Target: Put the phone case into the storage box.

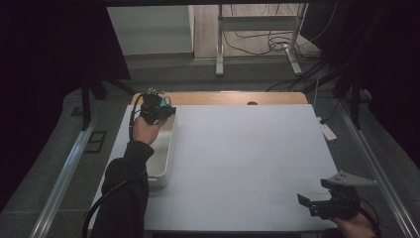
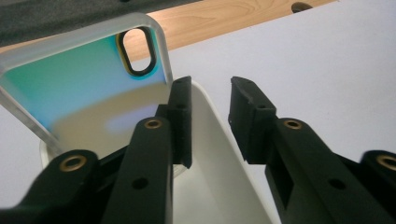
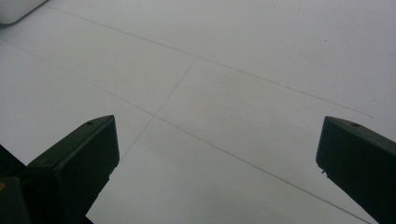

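Observation:
An iridescent phone case (image 2: 84, 88), teal fading to cream with a clear rim and an oval camera hole, leans tilted in the far end of a white tray (image 2: 219, 186). My left gripper (image 2: 210, 88) hovers over that end of the tray (image 1: 163, 163), open by a narrow gap with nothing between its pads. The case lies just beside its left-hand finger (image 2: 180, 121), and the tray's rim runs under the gap. In the high view the left gripper (image 1: 158, 106) is at the far left. My right gripper (image 1: 317, 193) sits low at the front right, wide open over bare mat (image 3: 217, 126).
A pale grey mat (image 1: 247, 148) with faint grid lines covers the table. A wooden strip (image 1: 237, 97) with a small hole borders its far edge. The tray's corner (image 3: 14, 9) shows far off in the right gripper view. Metal rails flank the table, with cables and desk legs beyond.

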Motion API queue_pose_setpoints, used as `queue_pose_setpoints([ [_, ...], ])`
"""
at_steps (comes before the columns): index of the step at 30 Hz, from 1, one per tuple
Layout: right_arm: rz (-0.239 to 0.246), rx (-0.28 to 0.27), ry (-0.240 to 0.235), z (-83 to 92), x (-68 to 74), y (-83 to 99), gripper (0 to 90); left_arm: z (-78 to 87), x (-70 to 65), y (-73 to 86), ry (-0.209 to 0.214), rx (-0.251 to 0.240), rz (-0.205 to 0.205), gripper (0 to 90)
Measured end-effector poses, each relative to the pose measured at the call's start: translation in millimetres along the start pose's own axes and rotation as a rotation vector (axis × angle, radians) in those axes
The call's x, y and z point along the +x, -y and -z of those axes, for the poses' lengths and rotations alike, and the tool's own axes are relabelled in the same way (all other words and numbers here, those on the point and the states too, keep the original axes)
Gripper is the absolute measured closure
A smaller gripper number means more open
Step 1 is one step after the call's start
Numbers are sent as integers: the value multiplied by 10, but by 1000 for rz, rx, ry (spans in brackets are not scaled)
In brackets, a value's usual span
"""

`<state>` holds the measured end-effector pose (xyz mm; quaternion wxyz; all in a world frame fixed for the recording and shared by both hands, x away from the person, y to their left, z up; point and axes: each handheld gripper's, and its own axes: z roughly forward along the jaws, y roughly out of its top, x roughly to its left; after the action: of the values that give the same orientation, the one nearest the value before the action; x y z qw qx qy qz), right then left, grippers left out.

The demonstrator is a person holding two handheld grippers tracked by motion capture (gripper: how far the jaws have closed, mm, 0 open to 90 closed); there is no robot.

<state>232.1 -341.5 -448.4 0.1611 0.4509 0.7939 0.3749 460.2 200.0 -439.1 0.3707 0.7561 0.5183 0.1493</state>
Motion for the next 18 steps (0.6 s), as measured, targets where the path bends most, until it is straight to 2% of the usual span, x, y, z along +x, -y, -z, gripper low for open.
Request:
queue_pose_setpoints([
  [18, 2, 3, 1, -3, 2, -2, 0, 74, 4, 28, 25, -30, 7, 497],
])
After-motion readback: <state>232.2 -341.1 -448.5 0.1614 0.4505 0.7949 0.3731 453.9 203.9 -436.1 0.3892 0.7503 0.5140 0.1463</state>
